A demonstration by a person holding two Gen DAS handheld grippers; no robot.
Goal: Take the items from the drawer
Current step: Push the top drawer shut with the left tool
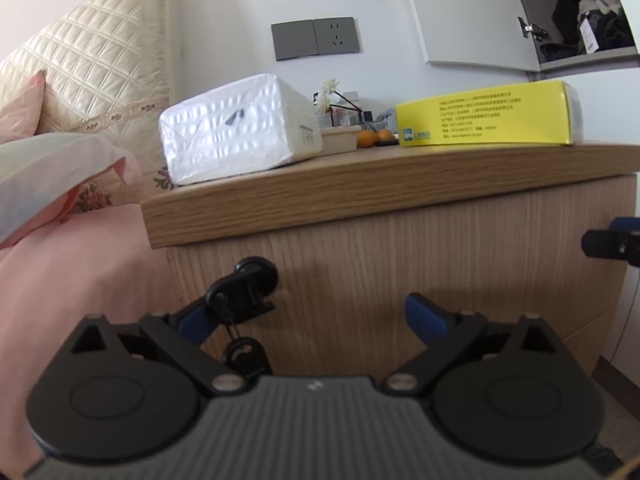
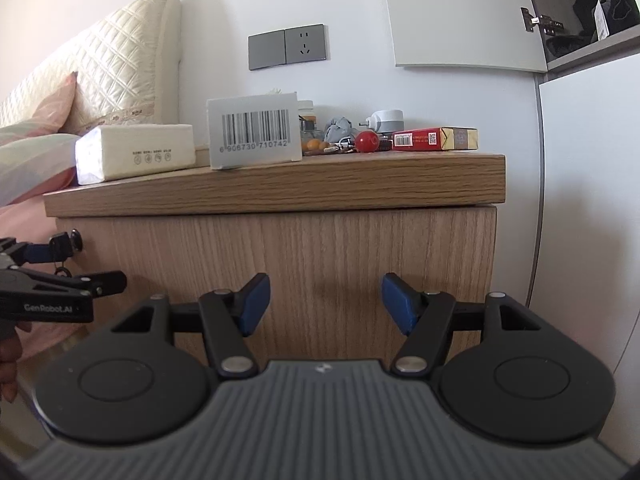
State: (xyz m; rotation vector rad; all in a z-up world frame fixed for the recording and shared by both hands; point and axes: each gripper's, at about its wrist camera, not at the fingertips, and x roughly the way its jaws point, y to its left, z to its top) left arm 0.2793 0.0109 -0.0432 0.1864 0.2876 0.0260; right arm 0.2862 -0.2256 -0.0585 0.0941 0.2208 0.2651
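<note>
Left hand-held gripper [image 1: 320, 312] spread, finger touching drawer key [image 1: 240, 292]; right hand-held gripper [image 2: 325, 302] spread, unloaded.

We face the nightstand front [image 2: 300, 264], its surface [image 2: 276, 184] above us. On it, from the left: a tissue pack [image 2: 134, 156], a barcoded box [image 2: 256, 132], then a ball [image 2: 367, 142] and a cigarette pack [image 2: 436, 139] to the right. The bed [image 1: 72, 280] lies left of the nightstand, pillows [image 1: 92, 64] against the wall. A wall socket [image 2: 289, 46] sits above the surface, a cupboard [image 2: 580, 12] upper right. A key [image 1: 244, 292] sits in the lock [image 1: 258, 270] at the drawer's upper left.
</note>
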